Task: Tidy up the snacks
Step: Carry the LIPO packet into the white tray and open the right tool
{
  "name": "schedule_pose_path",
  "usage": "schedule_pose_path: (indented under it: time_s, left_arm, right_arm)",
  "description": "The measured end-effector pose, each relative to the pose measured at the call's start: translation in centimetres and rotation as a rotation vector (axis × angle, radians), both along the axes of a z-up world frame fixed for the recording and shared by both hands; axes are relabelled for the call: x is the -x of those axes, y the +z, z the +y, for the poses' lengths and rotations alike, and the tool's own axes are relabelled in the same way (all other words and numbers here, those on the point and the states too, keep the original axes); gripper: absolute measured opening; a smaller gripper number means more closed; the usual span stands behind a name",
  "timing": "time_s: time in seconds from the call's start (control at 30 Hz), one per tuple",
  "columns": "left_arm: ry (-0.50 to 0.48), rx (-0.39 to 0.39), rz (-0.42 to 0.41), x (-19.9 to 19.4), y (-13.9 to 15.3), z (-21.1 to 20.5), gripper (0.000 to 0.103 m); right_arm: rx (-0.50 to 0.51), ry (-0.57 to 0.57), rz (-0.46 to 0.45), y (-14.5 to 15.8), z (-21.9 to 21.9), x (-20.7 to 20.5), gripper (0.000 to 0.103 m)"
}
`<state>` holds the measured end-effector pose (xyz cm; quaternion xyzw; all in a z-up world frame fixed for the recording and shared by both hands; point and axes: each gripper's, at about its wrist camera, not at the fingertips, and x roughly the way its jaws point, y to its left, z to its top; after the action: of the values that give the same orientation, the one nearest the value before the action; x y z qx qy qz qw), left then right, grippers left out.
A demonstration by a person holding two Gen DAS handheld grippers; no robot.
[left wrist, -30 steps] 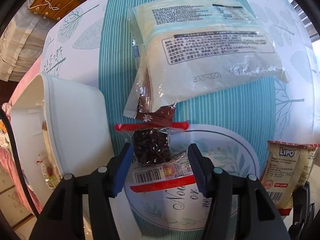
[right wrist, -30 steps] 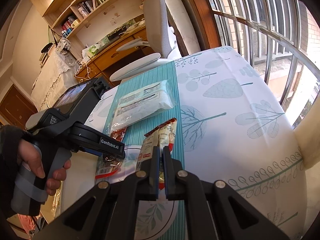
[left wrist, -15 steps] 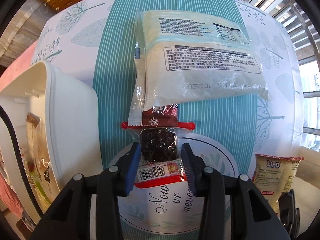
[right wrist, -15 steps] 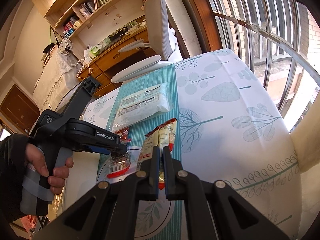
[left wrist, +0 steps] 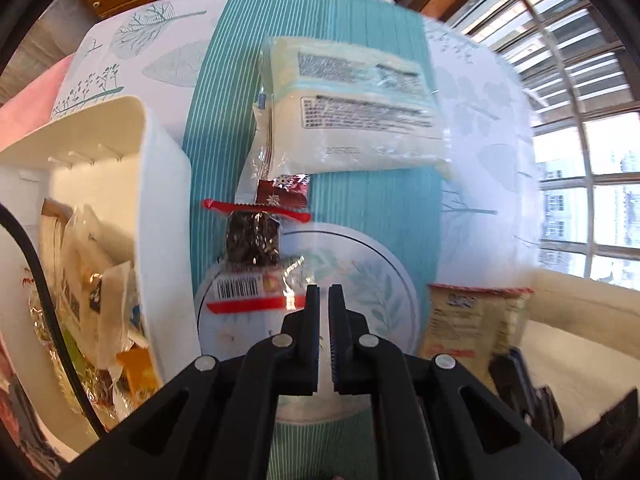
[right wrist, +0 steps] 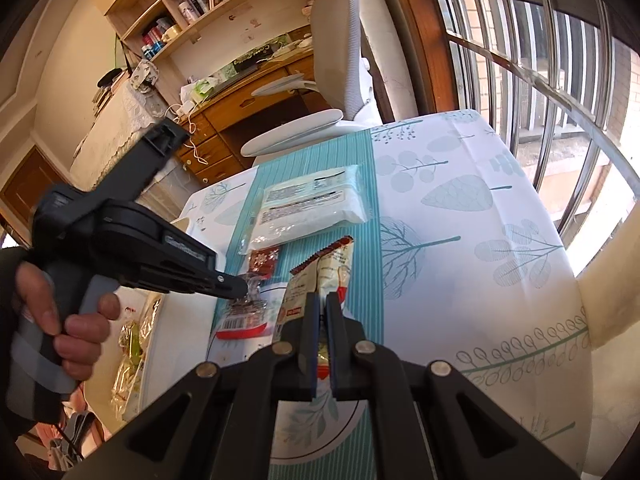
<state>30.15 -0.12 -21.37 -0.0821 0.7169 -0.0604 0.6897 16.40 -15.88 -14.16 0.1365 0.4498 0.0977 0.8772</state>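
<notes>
The table [left wrist: 472,128] wears a white cloth printed with teal leaves and a teal striped runner. At its left edge stands a white bin [left wrist: 160,216] already holding crinkled wrappers. The largest snack, a pale flat packet [left wrist: 352,120], lies label-up on the runner; its black print is too small to read. Just below it sits a small dark red wrapper [left wrist: 284,192] with a snowflake. Next comes a clear packet of dark pieces [left wrist: 252,256] with red sealed ends and a barcode label, lying partly on the cloth's round emblem.

The left gripper [left wrist: 324,292] has its jaws drawn together at that packet's lower right corner, pinching the clear film there.

The right gripper [right wrist: 322,300] is clamped on a cream biscuit packet [right wrist: 328,268] with a red serrated end; its blue logo is blurred.
</notes>
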Motion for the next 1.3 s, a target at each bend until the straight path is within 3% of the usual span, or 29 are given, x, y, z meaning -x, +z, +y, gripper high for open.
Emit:
schedule_pose_path:
  time_s: [0.23, 0.6, 0.83, 1.1, 1.17, 1.23, 1.3]
  left_arm:
    - [-0.047, 0.042, -0.057, 3.1, 5.2, 3.2, 0.004]
    - [-0.094, 0.039, -0.154, 6.4, 10.6, 11.0, 0.01]
    - [-0.115, 0.024, -0.192, 8.0, 12.3, 15.8, 0.015]
    - [-0.171, -0.001, -0.21, 8.6, 13.3, 19.4, 0.021]
    - [-0.187, -0.002, -0.214, 8.4, 13.6, 19.8, 0.026]
    - [-0.203, 0.002, -0.21, 8.0, 14.0, 19.9, 0.033]
    - [-0.225, 0.001, -0.214, 7.5, 14.5, 19.6, 0.039]
  right_arm:
    - [0.011, 0.021, -0.015, 1.9, 2.6, 1.2, 0.004]
    - [0.015, 0.125, -0.055, 4.9, 11.6, 3.7, 0.004]
    - [-0.002, 0.181, -0.07, 5.6, 17.7, 5.2, 0.004]
    - [-0.003, 0.188, -0.025, 4.5, 22.9, 5.8, 0.006]
    - [0.001, 0.164, -0.003, 4.1, 23.5, 5.8, 0.011]
    - [0.002, 0.143, 0.023, 3.8, 23.6, 5.7, 0.039]
    - [0.009, 0.113, 0.037, 3.7, 23.4, 5.8, 0.048]
